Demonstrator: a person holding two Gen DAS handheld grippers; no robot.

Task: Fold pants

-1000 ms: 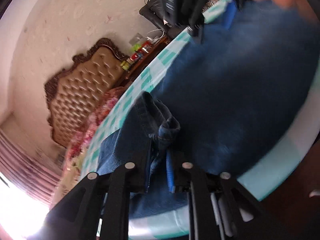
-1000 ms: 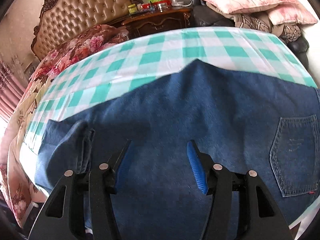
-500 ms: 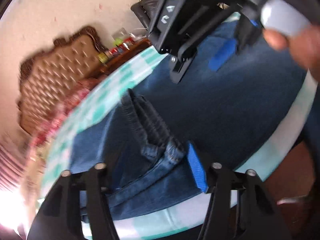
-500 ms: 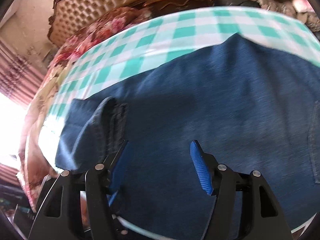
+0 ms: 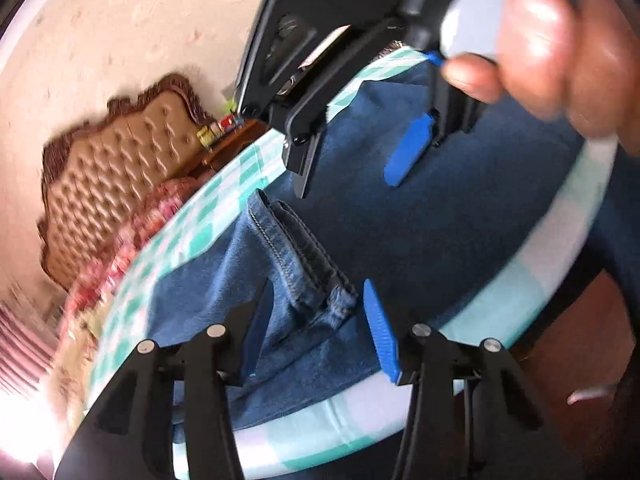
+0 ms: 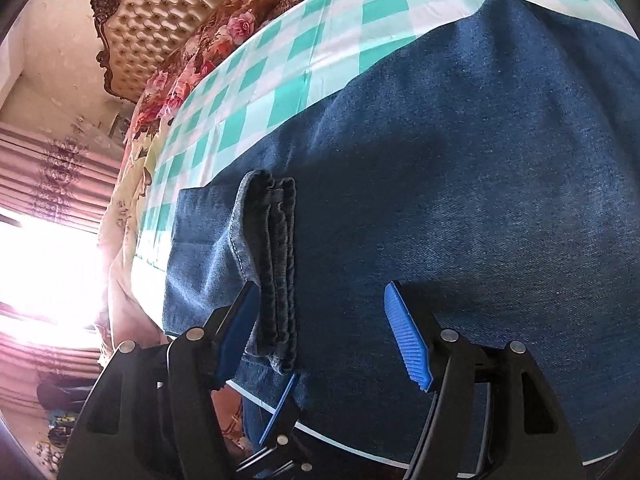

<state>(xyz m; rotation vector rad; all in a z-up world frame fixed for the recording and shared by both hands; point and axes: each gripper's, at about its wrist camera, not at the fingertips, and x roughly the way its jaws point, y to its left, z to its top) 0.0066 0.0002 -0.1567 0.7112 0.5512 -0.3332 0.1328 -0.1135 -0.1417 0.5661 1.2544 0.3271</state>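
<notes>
Dark blue jeans (image 6: 460, 184) lie spread on a table with a teal and white checked cloth (image 6: 304, 60). A bunched leg cuff (image 6: 276, 256) is folded over onto the jeans at the left end; it also shows in the left wrist view (image 5: 304, 256). My left gripper (image 5: 316, 332) is open and empty, with the cuff lying between its fingers. My right gripper (image 6: 324, 328) is open and empty, just above the jeans beside the cuff. It also shows in the left wrist view (image 5: 352, 164), hovering over the jeans with a hand on it.
A bed with a tufted tan headboard (image 6: 160, 12) and floral bedding (image 6: 192, 64) stands beyond the table. A wooden nightstand with small bottles (image 5: 228, 136) is beside it. Pink curtains and a bright window (image 6: 48, 248) are at the left. The table's near edge (image 5: 520, 300) curves past the jeans.
My left gripper let go of the cuff and opened; the cuff now lies on the jeans. My right gripper moved left toward the cuff and stayed open.
</notes>
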